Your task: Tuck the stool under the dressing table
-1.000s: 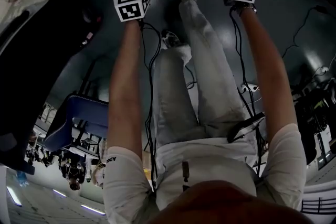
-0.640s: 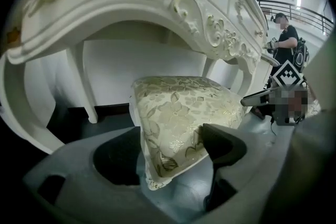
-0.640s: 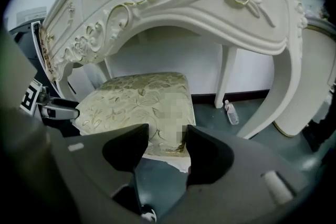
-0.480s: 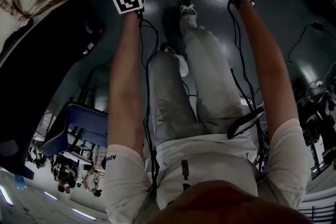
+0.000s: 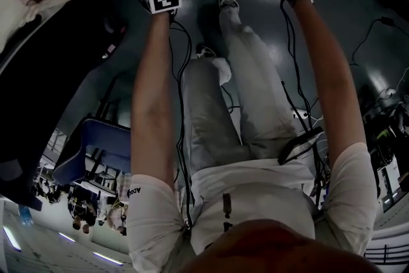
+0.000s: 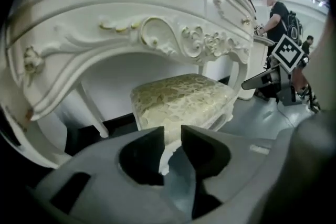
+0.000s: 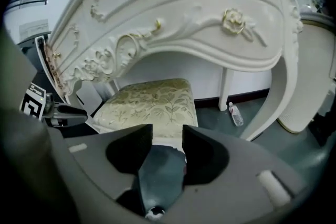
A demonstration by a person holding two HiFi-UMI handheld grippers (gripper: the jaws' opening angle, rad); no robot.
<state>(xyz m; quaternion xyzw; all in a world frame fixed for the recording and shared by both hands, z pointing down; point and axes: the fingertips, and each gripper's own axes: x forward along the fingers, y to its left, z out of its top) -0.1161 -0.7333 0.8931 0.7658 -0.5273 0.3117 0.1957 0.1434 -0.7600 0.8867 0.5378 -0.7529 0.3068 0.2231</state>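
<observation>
OK, you're holding both arms (image 5: 153, 93) stretched forward, left gripper (image 6: 172, 136) and right gripper (image 7: 167, 136) angling down, jaws just closing in, apart, gripping nothing. Head view is showing only arms and floor (image 5: 358, 16). Gripper views are showing the stool (image 6: 178, 99), cream floral cushion, white frame, sitting under the dressing table (image 6: 157, 2) arch.

A stool (image 7: 149, 99) stands under the dressing table (image 7: 199, 23), between its legs, with a bottle (image 7: 235, 114) lying to the stool's right by a far table leg, and the left gripper (image 6: 172, 136) and right gripper (image 7: 167, 136) on the stool's near side.
</observation>
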